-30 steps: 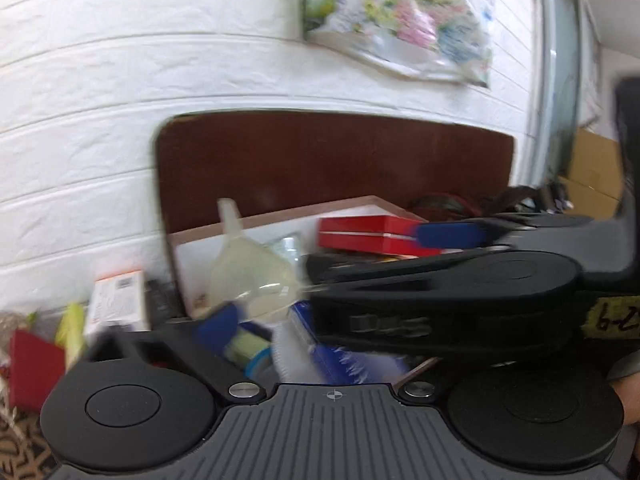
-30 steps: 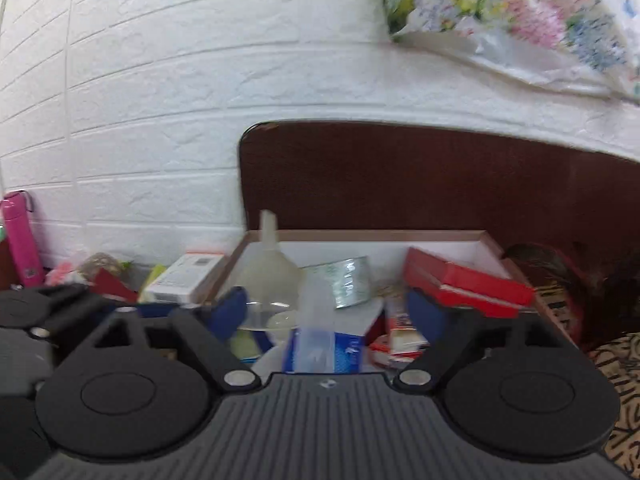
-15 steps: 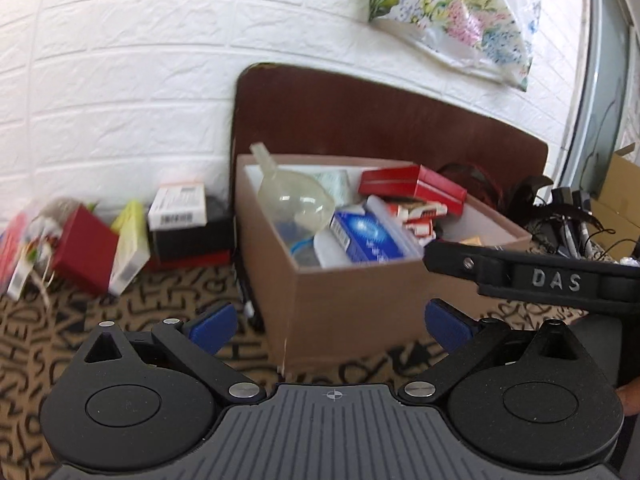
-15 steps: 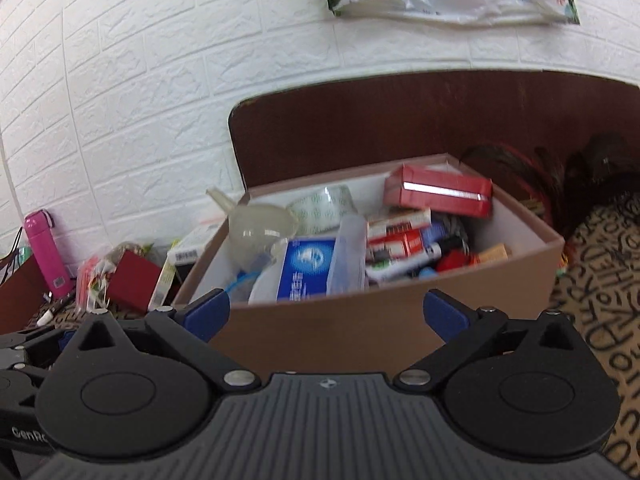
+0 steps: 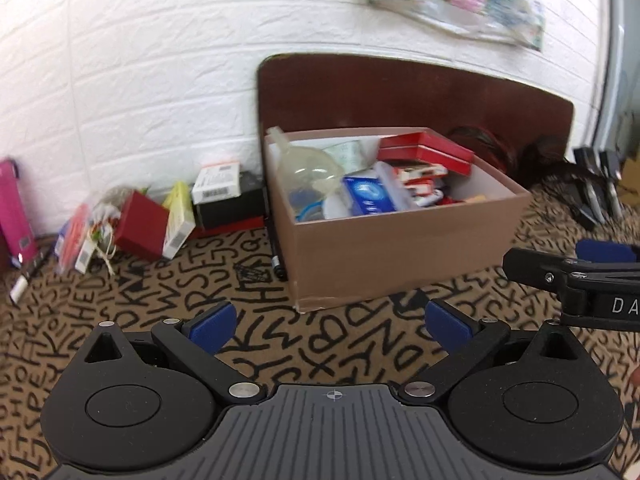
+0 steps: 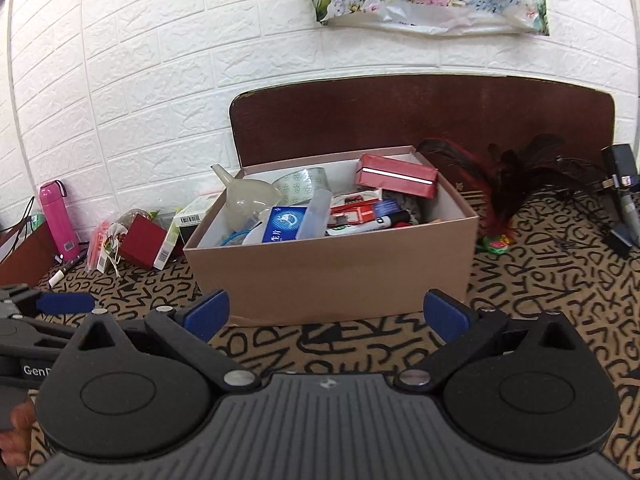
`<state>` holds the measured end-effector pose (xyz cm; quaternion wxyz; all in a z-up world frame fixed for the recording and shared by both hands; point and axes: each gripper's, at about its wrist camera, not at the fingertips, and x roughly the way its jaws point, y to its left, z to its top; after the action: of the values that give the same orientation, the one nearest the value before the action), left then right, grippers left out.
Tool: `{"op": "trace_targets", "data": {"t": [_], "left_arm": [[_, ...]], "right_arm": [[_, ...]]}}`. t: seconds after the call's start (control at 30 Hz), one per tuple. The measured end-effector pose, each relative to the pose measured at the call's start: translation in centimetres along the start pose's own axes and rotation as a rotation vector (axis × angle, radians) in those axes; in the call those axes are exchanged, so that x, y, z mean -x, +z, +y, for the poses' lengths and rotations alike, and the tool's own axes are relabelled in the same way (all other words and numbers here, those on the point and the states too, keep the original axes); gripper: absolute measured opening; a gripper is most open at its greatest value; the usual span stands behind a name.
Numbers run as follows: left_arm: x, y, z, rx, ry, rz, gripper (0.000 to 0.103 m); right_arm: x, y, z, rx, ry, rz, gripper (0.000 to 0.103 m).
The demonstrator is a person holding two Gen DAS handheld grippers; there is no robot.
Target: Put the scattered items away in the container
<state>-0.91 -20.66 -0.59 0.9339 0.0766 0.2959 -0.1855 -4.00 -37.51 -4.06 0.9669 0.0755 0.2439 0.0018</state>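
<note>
Patterned cloth (image 6: pixel 540 292), tan with black letters, covers the surface. Cardboard box (image 6: pixel 332 272) sits at 12 o'clock in the right wrist view, against a dark brown board (image 6: pixel 440 112); already crowded: clear plastic funnel (image 6: pixel 248 196) at its 9 o'clock corner, tape roll (image 6: pixel 302 186), blue tissue pack (image 6: pixel 286 222), red carton (image 6: pixel 396 174) resting on top at 1 o'clock.

Left gripper (image 5: pixel 332 322): jaws spread wide, nothing between them. Right gripper (image 6: pixel 326 314): same, wide apart and empty.

Loose items lie at 10 o'clock of the box along the wall: pink flask (image 6: pixel 58 218) upright, dark red box (image 6: pixel 142 242) tilted, white barcoded carton (image 5: pixel 216 180) on a black box (image 5: pixel 230 206), small bagged bundle (image 6: pixel 106 242), a marker (image 6: pixel 64 272) flat on the cloth.

Handling judgement: cartons look light and stiff; pinch across the narrow faces. Flask likely heavier and slick; take it mid-body. Bagged bundle soft, may slump; grip the bunched plastic. Marker low and thin; straddle it across the barrel.
</note>
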Motion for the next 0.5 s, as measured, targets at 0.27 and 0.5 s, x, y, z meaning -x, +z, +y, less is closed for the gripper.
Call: {"op": "trace_targets", "data": {"t": [0.27, 0.5], "left_arm": [[1.5, -1.4, -5.2, -0.171, 0.099, -0.046, 0.103], [1.0, -0.9, -6.1, -0.156, 0.094, -0.015, 0.103]], "right_arm": [[1.6, -1.0, -1.2, 0.067, -0.011, 0.041, 0.103], [2.3, -0.7, -1.9, 0.083, -0.024, 0.031, 0.103]]}}
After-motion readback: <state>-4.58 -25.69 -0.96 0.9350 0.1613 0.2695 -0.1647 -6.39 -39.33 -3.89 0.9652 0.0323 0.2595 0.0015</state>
